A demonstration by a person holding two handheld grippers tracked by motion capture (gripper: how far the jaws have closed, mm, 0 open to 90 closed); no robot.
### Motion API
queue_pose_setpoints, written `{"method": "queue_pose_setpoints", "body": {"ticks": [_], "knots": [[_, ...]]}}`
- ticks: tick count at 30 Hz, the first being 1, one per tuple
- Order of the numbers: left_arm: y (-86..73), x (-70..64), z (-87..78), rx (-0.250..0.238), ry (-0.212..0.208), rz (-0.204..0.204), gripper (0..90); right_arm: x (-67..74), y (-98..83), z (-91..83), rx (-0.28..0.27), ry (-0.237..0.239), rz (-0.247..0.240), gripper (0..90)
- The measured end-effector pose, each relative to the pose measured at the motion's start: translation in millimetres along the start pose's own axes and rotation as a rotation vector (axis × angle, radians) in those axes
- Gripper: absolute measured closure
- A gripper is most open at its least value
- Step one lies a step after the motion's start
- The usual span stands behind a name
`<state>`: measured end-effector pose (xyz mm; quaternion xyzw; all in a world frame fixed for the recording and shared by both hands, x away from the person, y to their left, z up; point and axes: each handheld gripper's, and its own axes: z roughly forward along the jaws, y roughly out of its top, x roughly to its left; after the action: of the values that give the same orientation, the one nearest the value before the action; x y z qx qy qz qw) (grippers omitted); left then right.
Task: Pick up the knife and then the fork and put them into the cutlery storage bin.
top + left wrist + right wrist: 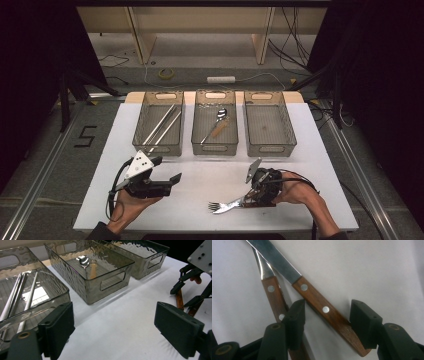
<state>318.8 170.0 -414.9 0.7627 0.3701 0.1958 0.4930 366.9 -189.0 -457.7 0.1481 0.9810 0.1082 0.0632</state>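
Observation:
A knife [312, 296] and a fork [272, 293], both with riveted wooden handles, lie side by side on the white table. My right gripper [328, 315] is open, its jaws on either side of the knife's handle without touching it. The fork's handle runs under the left jaw. From above, the right gripper [254, 196] hovers over the handles and the fork's tines [216, 206] point left. My left gripper [167, 172] is open and holds nothing at the front left. Its own view shows the left gripper [117, 332] over bare table.
Three smoky clear trays stand in a row at the back. The left tray [159, 148] holds long metal chopsticks [162, 125]. The middle tray [215, 149] holds a wooden-handled spoon [216, 125]. The right tray [270, 148] has nothing in it. The white mat's edges lie close by.

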Motion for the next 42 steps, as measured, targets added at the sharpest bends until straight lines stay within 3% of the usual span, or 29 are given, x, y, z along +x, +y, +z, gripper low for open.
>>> {"method": "queue_pose_setpoints", "body": {"ticks": [4,16,24,30,42], "knots": [[-0.3,-1.1,0.6,0.004,-0.001,0.006,15.8,1.7,2.3,-0.5,0.02,-0.012,-0.054,50.9],[-0.3,-2.4,0.4,0.006,0.001,0.011,15.8,11.2,11.8,-1.3,0.084,-0.027,-0.126,63.3],[-0.3,-2.8,0.4,0.009,0.001,0.014,15.9,15.3,12.6,-1.3,0.085,-0.025,-0.169,73.1],[-0.1,-2.9,0.4,0.007,0.001,0.013,15.8,15.5,11.5,-2.2,0.092,0.001,-0.169,76.7],[-0.1,-2.5,0.2,0.004,0.001,0.014,15.9,12.1,8.9,-7.6,0.033,-0.021,-0.161,77.4]]}}
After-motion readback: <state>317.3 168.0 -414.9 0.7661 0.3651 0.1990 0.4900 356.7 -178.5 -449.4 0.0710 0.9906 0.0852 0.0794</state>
